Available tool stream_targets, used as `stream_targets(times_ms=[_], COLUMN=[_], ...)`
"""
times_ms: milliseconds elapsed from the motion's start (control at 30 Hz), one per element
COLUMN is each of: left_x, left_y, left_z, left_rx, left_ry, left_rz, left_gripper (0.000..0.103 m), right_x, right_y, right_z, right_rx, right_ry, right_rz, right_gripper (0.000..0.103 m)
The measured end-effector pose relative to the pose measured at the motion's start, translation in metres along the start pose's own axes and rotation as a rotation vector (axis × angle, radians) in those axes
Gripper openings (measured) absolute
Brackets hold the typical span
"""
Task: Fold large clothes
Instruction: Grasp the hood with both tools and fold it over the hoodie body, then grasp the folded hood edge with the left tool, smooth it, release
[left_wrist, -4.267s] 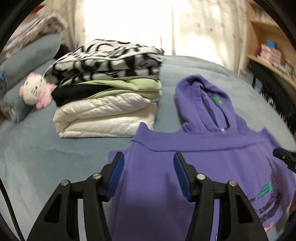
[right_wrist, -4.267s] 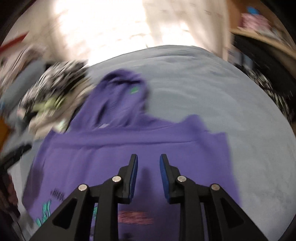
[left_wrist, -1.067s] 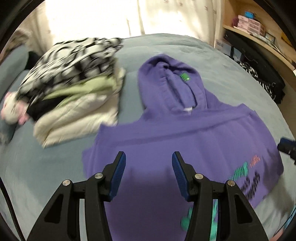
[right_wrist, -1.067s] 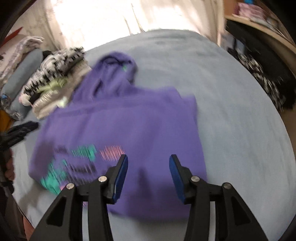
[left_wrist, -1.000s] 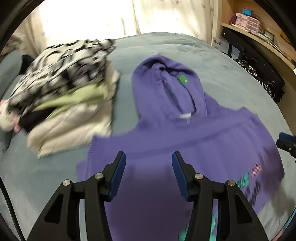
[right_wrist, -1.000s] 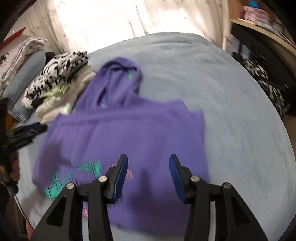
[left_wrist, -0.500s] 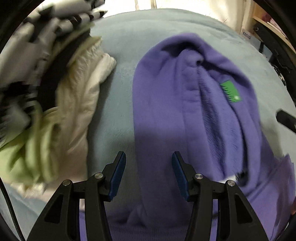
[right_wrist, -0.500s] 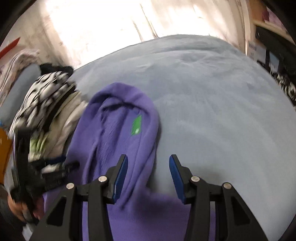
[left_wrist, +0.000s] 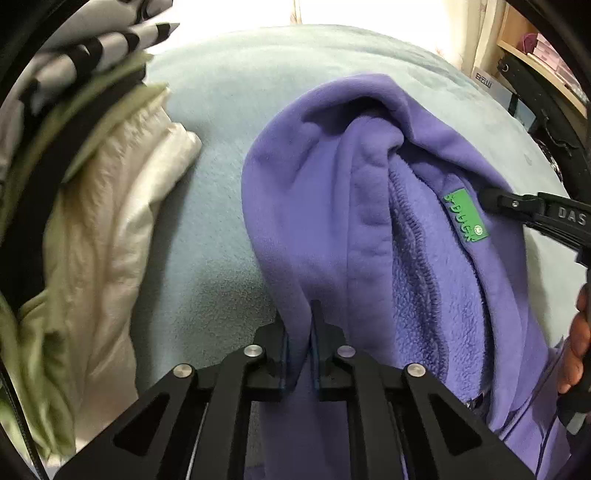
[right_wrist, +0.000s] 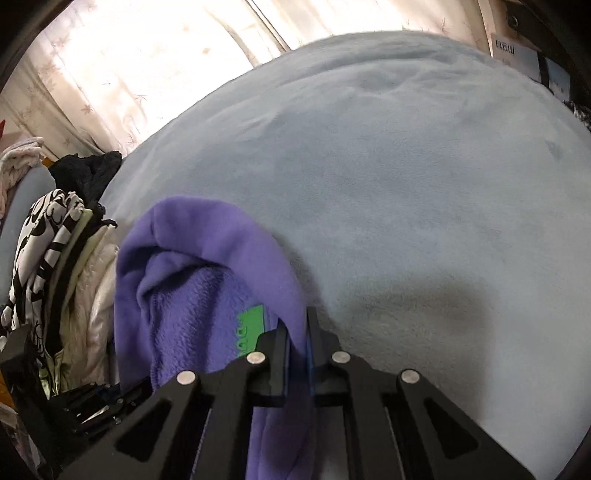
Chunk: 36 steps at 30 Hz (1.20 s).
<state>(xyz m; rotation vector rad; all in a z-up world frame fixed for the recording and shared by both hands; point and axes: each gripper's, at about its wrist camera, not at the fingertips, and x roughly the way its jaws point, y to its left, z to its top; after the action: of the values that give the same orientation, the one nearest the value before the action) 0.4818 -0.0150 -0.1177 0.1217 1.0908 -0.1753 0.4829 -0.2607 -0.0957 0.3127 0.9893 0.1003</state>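
Jaws of our left gripper (left_wrist: 299, 332) have just closed and now pinch the left edge of the hood (left_wrist: 332, 177); a fold of purple fleece runs between the pads, which the cloth mostly hides. Our right gripper (right_wrist: 297, 332) has likewise just closed, and its jaws clamp the hood's right edge, beside the green tag (right_wrist: 251, 325), half covered by the near finger.

We see the hoodie (left_wrist: 517, 369) lying on the pale blue bed (left_wrist: 221, 229), hood toward twelve o'clock. In the left wrist view the hood fills the middle, its fuzzy lining open toward us; the body is cut off at six o'clock behind the gripper frame, so we cannot tell how it lies. At three o'clock the right gripper's black finger reaches the hood just past the tag, and a hand (left_wrist: 578, 347) shows at four o'clock, cropped by the lens rim.

At nine o'clock stands the stack of folded clothes (left_wrist: 92, 229), blurred and cut off by the frame; it lies near the hood but apart from it. In the right wrist view the same stack sits at eight o'clock, and dark gripper parts at seven o'clock are too murky to make out. Curtains (right_wrist: 147, 66) at eleven o'clock are washed out by light.
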Motion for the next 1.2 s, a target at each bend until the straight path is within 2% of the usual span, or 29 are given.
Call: stream_targets(times_ms=[100, 167, 300, 433, 533, 600, 667, 767, 867, 1033, 1200], left_x=[-0.023, -0.049, -0.106, -0.165, -0.193, -0.206, -0.214, -0.217, -0.223, -0.246, -0.265], left_y=[-0.001, 0.003, 0.012, 0.020, 0.017, 0.021, 0.030, 0.040, 0.055, 0.071, 0.065], left_z=[-0.011, -0.021, -0.047, -0.095, -0.134, -0.170, -0.208, -0.249, -0.280, -0.307, -0.327], left_rx=[0.016, -0.002, -0.013, 0.011, 0.028, 0.039, 0.040, 0.041, 0.002, -0.039, -0.078], left_ry=[-0.066, -0.129, -0.224, -0.287, -0.277, -0.237, -0.193, -0.131, -0.070, -0.060, -0.056], left_rz=[0.057, 0.064, 0.039, -0.026, -0.099, -0.139, -0.128, -0.103, -0.107, -0.120, -0.186], left_gripper=[0.005, 0.005, 0.005, 0.005, 0.005, 0.007, 0.007, 0.007, 0.007, 0.007, 0.008], right_x=[-0.024, -0.051, -0.108, -0.179, -0.221, -0.234, -0.239, -0.237, -0.240, -0.255, -0.271], right_y=[0.010, 0.013, 0.015, 0.027, 0.032, 0.034, 0.035, 0.027, 0.013, 0.002, 0.007], right_z=[-0.004, -0.008, -0.027, -0.066, -0.113, -0.144, -0.181, -0.231, -0.269, -0.303, -0.333], right_rx=[-0.049, -0.063, -0.106, -0.200, -0.271, -0.317, -0.381, -0.433, -0.394, -0.283, -0.221], right_ry=[-0.060, -0.107, -0.192, -0.286, -0.312, -0.305, -0.254, -0.152, -0.084, -0.060, -0.041], right_rz=[0.017, 0.045, 0.096, 0.142, 0.170, 0.133, 0.070, -0.012, -0.037, -0.013, 0.037], right_gripper=[0.005, 0.005, 0.005, 0.005, 0.006, 0.008, 0.010, 0.012, 0.012, 0.012, 0.012])
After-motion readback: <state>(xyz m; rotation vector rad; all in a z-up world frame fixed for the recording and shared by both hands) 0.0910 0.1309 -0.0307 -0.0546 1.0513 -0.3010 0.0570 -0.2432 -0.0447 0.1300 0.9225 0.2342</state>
